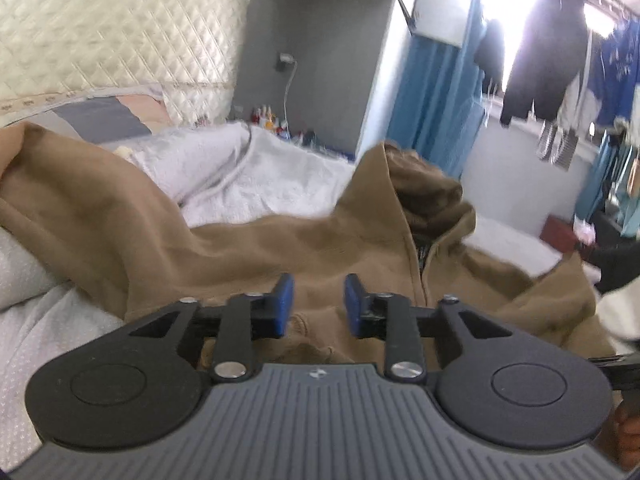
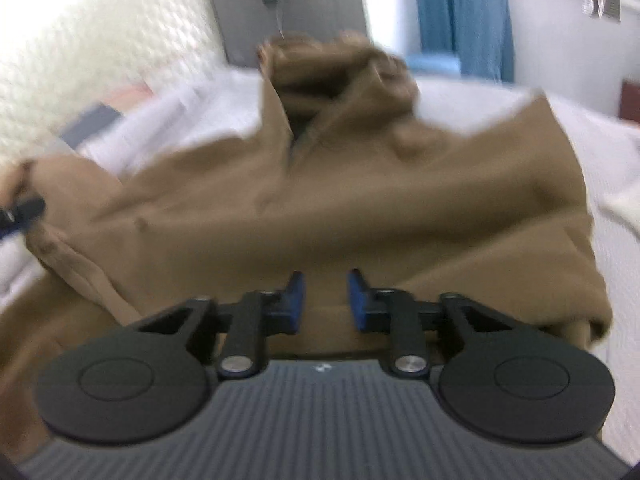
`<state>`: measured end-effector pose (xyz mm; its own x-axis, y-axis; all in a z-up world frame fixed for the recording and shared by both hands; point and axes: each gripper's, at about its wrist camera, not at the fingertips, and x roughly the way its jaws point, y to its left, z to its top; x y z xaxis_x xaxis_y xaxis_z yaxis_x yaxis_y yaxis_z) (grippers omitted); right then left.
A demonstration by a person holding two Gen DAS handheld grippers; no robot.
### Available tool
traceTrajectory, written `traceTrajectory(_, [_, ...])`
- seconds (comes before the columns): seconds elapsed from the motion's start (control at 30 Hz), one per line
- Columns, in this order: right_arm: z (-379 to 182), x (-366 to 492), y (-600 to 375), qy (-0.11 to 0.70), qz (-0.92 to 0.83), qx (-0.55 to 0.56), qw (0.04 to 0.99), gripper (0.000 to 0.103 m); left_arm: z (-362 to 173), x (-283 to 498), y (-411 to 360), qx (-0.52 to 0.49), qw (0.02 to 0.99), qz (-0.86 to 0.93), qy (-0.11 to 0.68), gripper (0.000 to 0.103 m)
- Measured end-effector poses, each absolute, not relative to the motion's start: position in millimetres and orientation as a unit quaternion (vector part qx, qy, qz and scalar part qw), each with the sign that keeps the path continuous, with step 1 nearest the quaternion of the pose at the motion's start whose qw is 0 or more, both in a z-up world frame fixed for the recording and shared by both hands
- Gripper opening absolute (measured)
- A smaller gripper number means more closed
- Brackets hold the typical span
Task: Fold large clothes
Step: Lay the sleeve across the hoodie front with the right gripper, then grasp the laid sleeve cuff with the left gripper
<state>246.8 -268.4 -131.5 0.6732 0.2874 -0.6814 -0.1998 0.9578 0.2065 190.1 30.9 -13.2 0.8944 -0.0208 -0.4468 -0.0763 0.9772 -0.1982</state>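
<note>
Behind hoodie: rumpled blanket.

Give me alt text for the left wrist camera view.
A brown zip-up hoodie lies spread on a bed's white blanket, hood away from the camera. The left gripper hovers over it, blue pads slightly apart, gripping nothing. Blue curtains hang behind.

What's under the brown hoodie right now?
The brown hoodie lies spread over a white fleecy blanket on the bed, with pale bedding showing at the left. Whatever lies directly beneath its body is covered by the fabric.
</note>
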Motion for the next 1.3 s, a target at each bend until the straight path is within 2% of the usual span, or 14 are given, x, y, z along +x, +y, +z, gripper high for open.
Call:
traceTrajectory(0.07, [-138.2,247.0,-268.8,0.404,0.134,0.051,0.903,0.022,-13.2,193.0,28.5,-0.109,0.962,0.016,0.25,0.025])
traceTrajectory(0.2, [-137.4,243.3,-259.3,0.421,0.141,0.03,0.895,0.022,-6.8,181.9,20.9,-0.068,0.975,-0.02,0.208,0.025])
traceTrajectory(0.27, [-135.7,242.8,-256.1,0.429,0.151,0.036,0.89,0.022,-11.9,181.7,24.7,-0.078,0.976,-0.049,0.198,0.025])
traceTrajectory(0.33, [-136.8,240.2,-249.8,0.433,0.168,0.025,0.885,0.022,-22.4,188.6,29.7,-0.09,0.969,-0.057,0.224,0.023])
traceTrajectory(0.37, [-138.0,239.2,-246.4,0.438,0.178,0.016,0.881,0.022,-27.2,192.8,30.5,-0.09,0.965,-0.058,0.24,0.018])
traceTrajectory(0.47, [-138.4,238.7,-241.1,0.447,0.188,0.004,0.875,0.022,-38.7,199.3,29.7,-0.096,0.954,-0.066,0.276,0.011])
traceTrajectory(0.7, [-136.3,243.3,-251.0,0.447,0.172,0.043,0.877,0.019,-51.5,197.9,10.8,-0.027,0.951,-0.024,0.308,0.011])
traceTrajectory(1.1, [-135.4,259.1,-268.4,0.372,0.1,0.001,0.923,0.019,-69.9,181.4,19.8,-0.069,0.928,0.026,0.366,0.01])
traceTrajectory(1.3, [-152.2,272.3,-277.8,0.392,0.092,0.007,0.915,0.019,-82.7,189.9,38.3,-0.129,0.917,0.027,0.377,0.01])
